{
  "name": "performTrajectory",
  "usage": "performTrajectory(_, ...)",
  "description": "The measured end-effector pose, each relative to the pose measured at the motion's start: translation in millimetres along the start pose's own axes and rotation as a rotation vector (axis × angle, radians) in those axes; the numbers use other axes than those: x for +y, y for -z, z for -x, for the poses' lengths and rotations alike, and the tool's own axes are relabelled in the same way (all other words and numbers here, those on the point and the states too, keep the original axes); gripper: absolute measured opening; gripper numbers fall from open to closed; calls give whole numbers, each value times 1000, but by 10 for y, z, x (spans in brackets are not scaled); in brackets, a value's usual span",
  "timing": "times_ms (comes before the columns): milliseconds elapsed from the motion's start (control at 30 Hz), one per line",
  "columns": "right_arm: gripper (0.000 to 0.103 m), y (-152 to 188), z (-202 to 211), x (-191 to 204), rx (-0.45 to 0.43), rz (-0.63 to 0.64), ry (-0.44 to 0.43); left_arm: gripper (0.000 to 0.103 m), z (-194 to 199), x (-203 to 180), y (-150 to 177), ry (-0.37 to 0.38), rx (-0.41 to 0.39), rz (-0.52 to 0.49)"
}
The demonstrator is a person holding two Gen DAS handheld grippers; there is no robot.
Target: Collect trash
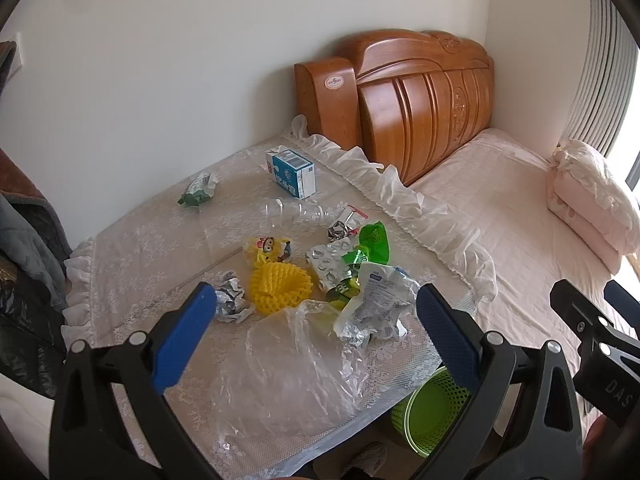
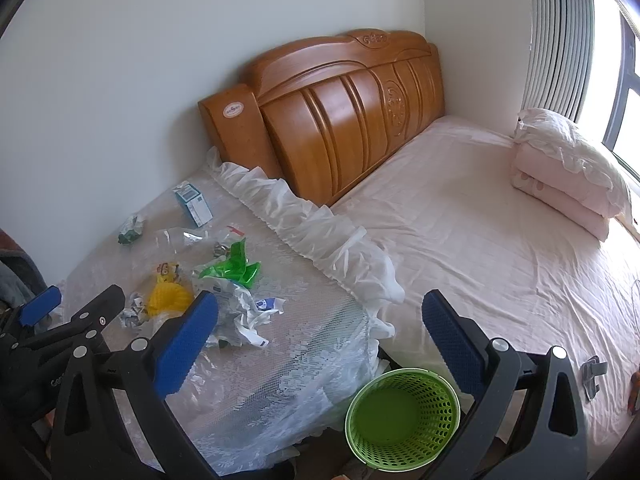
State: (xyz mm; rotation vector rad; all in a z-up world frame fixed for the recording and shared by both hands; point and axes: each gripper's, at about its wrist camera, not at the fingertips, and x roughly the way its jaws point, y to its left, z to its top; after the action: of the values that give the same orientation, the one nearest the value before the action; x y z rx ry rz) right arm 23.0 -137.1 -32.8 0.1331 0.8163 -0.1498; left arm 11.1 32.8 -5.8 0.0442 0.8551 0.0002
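Trash lies scattered on a lace-covered table (image 1: pixel 168 240): a yellow foam net (image 1: pixel 280 286), a crumpled paper ball (image 1: pixel 232 298), a clear plastic bag (image 1: pixel 296 364), a white crumpled wrapper (image 1: pixel 380 304), a green wrapper (image 1: pixel 370 246), a clear bottle (image 1: pixel 294 210), a blue-white carton (image 1: pixel 292 172) and a small green packet (image 1: pixel 198 190). My left gripper (image 1: pixel 316 320) hovers open above the plastic bag, holding nothing. My right gripper (image 2: pixel 320 328) is open and empty over the table's right edge. A green mesh bin (image 2: pixel 402 418) stands on the floor below it.
A bed with a pink sheet (image 2: pixel 480 240) and wooden headboard (image 2: pixel 340 120) lies right of the table. A folded pink quilt (image 2: pixel 568 172) rests near the window. Dark clothing (image 1: pixel 28 248) hangs at the left. The bin (image 1: pixel 432 412) sits between table and bed.
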Motion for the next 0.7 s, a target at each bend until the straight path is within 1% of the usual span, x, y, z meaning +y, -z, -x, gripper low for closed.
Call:
performTrajectory(300,101,-7,-23,29,2,8,-10,96,-38,68,0,-2,11,4)
performTrajectory(433,101,28,-75,57,12,18,-29,96,-93,158,37,-17,17,9)
performTrajectory(567,101,105,-212,92,40,35,-61,96,-182,361,129,-17,39,26)
performTrajectory(700,101,247,-429,148,98,54,-105,96,-320,683,341,-36,87,61)
